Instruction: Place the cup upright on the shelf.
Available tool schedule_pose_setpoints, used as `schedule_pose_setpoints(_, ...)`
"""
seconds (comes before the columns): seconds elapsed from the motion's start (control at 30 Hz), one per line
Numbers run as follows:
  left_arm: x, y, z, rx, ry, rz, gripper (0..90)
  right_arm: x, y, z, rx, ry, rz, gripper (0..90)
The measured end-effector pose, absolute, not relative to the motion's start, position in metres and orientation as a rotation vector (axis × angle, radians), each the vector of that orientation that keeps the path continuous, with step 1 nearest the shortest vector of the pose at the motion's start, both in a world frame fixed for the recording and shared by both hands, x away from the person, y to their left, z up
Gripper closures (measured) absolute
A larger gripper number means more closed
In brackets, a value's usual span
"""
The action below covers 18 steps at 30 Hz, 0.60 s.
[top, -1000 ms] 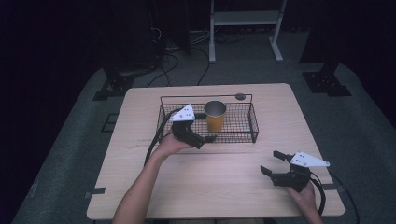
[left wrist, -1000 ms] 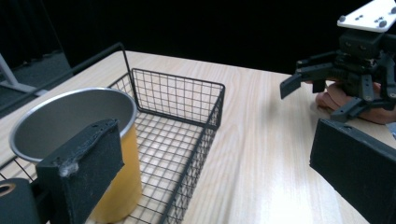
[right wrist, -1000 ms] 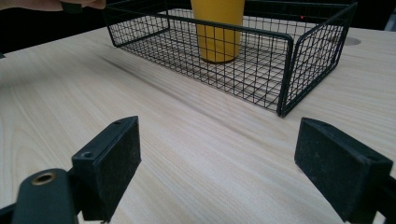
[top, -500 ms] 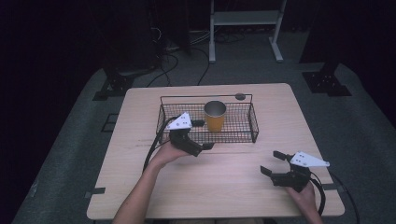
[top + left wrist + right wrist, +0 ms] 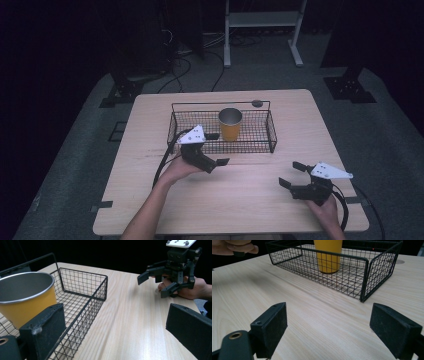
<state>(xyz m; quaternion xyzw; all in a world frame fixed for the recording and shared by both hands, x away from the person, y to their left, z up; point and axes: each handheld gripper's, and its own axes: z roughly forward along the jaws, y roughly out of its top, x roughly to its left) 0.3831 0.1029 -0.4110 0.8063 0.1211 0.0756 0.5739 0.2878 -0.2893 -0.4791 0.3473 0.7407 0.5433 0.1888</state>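
A yellow cup with a metal inside (image 5: pixel 230 124) stands upright in the middle of a black wire basket (image 5: pixel 270 131) at the back of the wooden table. My left gripper (image 5: pixel 218 149) is open and holds nothing. It hovers at the basket's front wall, one jaw over the wire and the other over the table. In the left gripper view the cup (image 5: pixel 27 297) is close at the left, inside the basket (image 5: pixel 82 273). My right gripper (image 5: pixel 290 174) rests open and empty near the front right corner. It faces the basket (image 5: pixel 364 277) and the cup (image 5: pixel 328 255) from a distance.
A small dark round disc (image 5: pixel 257 103) sits on the table behind the basket. Bare wood (image 5: pixel 250 195) stretches between the two grippers. In the left gripper view, the right gripper (image 5: pixel 172 272) and the hand holding it appear far off. Cables and a white stand (image 5: pixel 260 20) lie on the floor beyond.
My left gripper has drawn back from the cup toward the person, out over the basket's front wall, still open. The right gripper has stayed where it was.
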Motion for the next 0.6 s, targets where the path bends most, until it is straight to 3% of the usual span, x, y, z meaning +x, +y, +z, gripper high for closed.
schedule_pose_setpoints(0.6,0.368,0.106,-0.423,1.888,0.289,0.152,1.7,0.288,-0.289,-0.479,0.979,2.084,1.525,13.5)
